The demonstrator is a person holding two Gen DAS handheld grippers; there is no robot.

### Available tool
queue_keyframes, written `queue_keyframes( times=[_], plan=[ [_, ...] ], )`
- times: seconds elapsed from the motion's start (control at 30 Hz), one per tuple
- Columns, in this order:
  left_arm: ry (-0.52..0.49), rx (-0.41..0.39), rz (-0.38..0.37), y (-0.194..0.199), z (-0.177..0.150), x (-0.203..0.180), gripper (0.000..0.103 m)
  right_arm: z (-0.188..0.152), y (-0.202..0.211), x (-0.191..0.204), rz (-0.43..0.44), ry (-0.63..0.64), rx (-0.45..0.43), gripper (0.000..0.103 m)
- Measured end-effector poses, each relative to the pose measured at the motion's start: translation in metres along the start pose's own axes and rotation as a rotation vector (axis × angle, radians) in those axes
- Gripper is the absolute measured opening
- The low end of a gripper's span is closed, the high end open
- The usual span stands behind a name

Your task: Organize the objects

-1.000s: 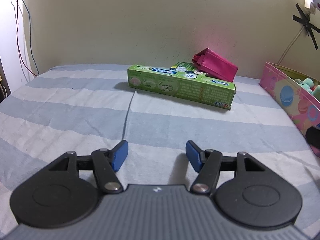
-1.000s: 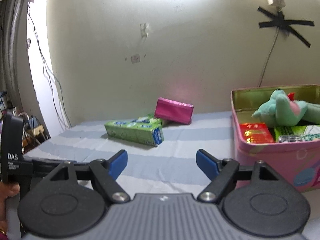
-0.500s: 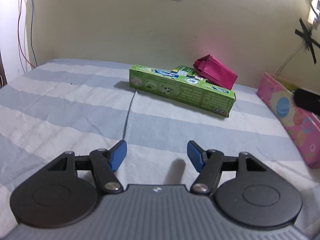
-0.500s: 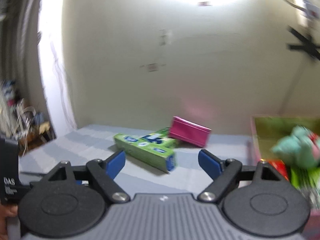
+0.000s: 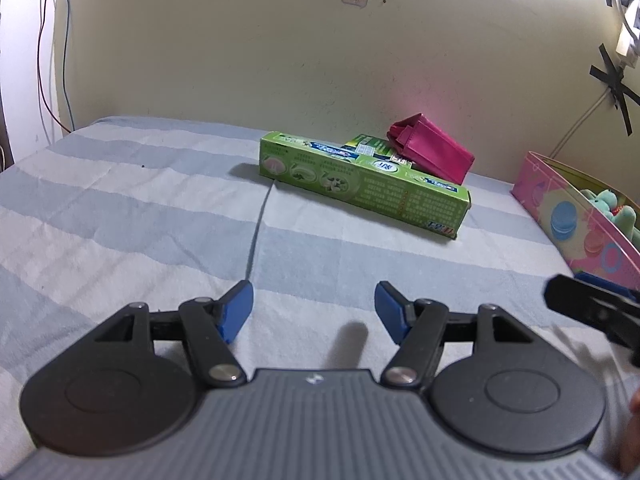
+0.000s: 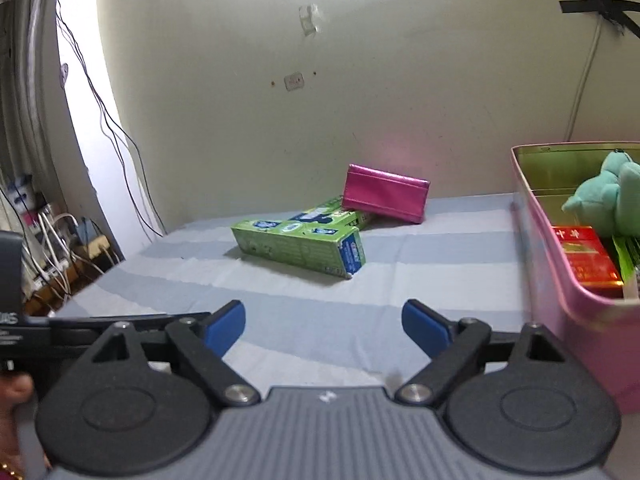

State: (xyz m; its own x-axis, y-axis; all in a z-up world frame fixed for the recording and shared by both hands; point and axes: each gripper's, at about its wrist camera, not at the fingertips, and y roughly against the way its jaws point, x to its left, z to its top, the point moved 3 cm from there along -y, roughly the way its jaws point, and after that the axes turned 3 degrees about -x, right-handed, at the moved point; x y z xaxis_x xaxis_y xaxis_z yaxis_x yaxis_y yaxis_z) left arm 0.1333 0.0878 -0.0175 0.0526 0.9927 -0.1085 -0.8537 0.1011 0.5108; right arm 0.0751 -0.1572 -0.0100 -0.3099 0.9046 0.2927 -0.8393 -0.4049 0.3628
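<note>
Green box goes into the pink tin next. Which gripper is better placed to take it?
Probably right gripper: empty, jaws opening, facing the green box's end, with the pink tin right beside it.

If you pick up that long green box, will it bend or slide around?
Probably not bend: the green box has sharp, straight cardboard edges, so it looks stiff. It likely feels light, like a toothpaste carton. Its glossy sides might slip a little between pads. The pink wallet leans on the second green box behind it, so lifting could nudge that.
</note>
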Motion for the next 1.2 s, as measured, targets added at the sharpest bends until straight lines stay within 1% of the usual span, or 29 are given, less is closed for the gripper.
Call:
queue_keyframes(
  times=[0.1, 0.87, 1.03, 1.1, 1.2],
  plan=[
    [-0.001, 0.000, 0.000, 0.000, 0.000, 0.000, 0.069, 0.001, -0.001, 0.002, 0.011, 0.009, 0.006, 0.090],
    [0.001, 0.001, 0.000, 0.000, 0.001, 0.001, 0.070, 0.002, -0.006, 0.000, 0.001, -0.004, 0.024, 0.091],
    [0.012, -0.001, 0.003, -0.001, 0.000, 0.002, 0.070, 0.003, -0.016, 0.005, -0.001, 0.030, 0.060, 0.091],
    [0.023, -0.005, 0.018, 0.000, 0.000, 0.004, 0.070, 0.007, -0.024, 0.007, -0.001, 0.039, 0.072, 0.091],
    [0.059, 0.002, 0.022, -0.001, 0.001, 0.011, 0.070, 0.019, -0.039, 0.012, -0.011, 0.069, 0.057, 0.091]
  ],
)
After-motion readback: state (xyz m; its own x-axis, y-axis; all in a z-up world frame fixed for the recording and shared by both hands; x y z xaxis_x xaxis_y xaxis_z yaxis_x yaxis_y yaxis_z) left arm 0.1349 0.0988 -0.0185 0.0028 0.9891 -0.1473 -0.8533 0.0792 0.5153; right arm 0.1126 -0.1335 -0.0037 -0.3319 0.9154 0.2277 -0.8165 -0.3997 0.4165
